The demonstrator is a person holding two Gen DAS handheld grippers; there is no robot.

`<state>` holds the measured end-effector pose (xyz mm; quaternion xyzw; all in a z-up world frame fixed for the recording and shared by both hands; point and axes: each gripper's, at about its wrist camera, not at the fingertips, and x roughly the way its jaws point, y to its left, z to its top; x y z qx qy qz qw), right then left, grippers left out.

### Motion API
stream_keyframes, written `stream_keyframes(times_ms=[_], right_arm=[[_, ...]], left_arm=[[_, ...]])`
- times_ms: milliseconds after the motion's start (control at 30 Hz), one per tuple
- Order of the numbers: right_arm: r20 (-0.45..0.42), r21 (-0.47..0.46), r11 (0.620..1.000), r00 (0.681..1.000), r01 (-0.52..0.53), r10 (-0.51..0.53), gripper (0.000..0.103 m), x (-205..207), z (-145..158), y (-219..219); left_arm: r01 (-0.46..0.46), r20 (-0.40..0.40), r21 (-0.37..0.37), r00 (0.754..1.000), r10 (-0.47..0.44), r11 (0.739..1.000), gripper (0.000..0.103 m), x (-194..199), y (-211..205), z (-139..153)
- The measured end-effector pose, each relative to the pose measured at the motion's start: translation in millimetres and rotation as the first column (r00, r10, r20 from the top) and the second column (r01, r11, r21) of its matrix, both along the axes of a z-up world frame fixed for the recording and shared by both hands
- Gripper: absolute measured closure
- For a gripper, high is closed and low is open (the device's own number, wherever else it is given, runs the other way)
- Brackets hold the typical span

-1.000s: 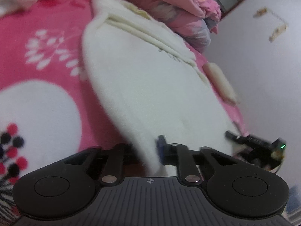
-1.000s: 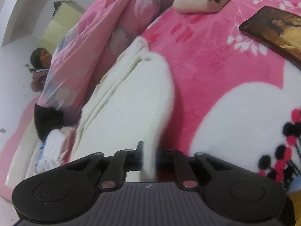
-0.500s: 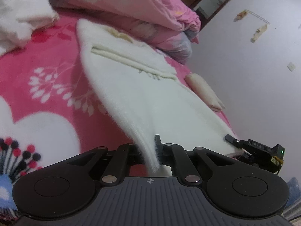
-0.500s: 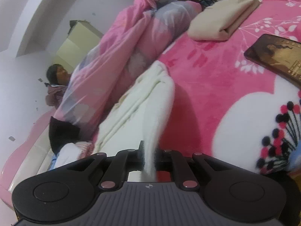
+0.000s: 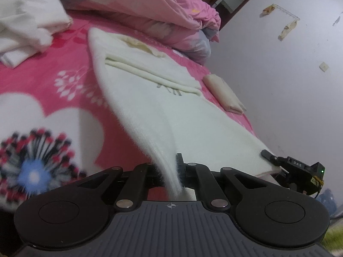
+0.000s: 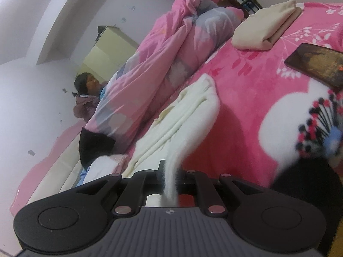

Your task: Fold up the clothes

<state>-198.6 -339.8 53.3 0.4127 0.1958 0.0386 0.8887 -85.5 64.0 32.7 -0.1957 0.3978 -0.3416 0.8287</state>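
Note:
A fluffy white garment [image 5: 163, 107] lies stretched over the pink flowered blanket [image 5: 38, 72], its near hem lifted off the bed. My left gripper [image 5: 174, 171] is shut on one corner of that hem, the pile spilling out between the jaws. The other corner is pinched in my right gripper [image 6: 170, 177], also shut, with the white garment [image 6: 193, 117] running away from it toward the quilt. My right gripper [image 5: 293, 167] shows at the right of the left wrist view, holding the far hem corner.
A bunched pink quilt [image 6: 171, 53] lies along the far side of the bed. Folded beige cloth [image 6: 265, 27] and a dark phone [image 6: 317, 64] rest on the blanket [image 6: 246, 111]. White clothes [image 5: 25, 21] are heaped at the left. A person [image 6: 88, 94] sits beyond the bed.
Both grippers have risen and pulled back, lifting the hem of the white garment off the blanket. More of the room and the quilt has come into view.

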Motion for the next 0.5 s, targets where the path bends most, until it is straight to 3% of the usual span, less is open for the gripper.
stream_keyframes(times_ms=[200, 267, 500], right_arm=[[-0.021, -0.025, 0.999, 0.999, -0.038, 0.037, 0.096, -41.7, 20.7, 24.1], [-0.027, -0.073, 0.996, 0.998, -0.059, 0.058, 0.096, -50.9, 27.4, 34.8], [-0.046, -0.229, 0.963, 0.990, -0.139, 0.132, 0.096, -32.6, 36.0, 41.6]], left_arm=[[0.011, -0.079, 0.009, 0.997, -0.010, 1.000, 0.100, -34.9, 12.2, 4.6], [0.009, -0.090, -0.004, 0.996, -0.009, 1.000, 0.100, -38.6, 15.5, 3.7], [0.031, -0.020, -0.067, 0.999, -0.033, 0.997, 0.100, -17.4, 11.4, 5.7]])
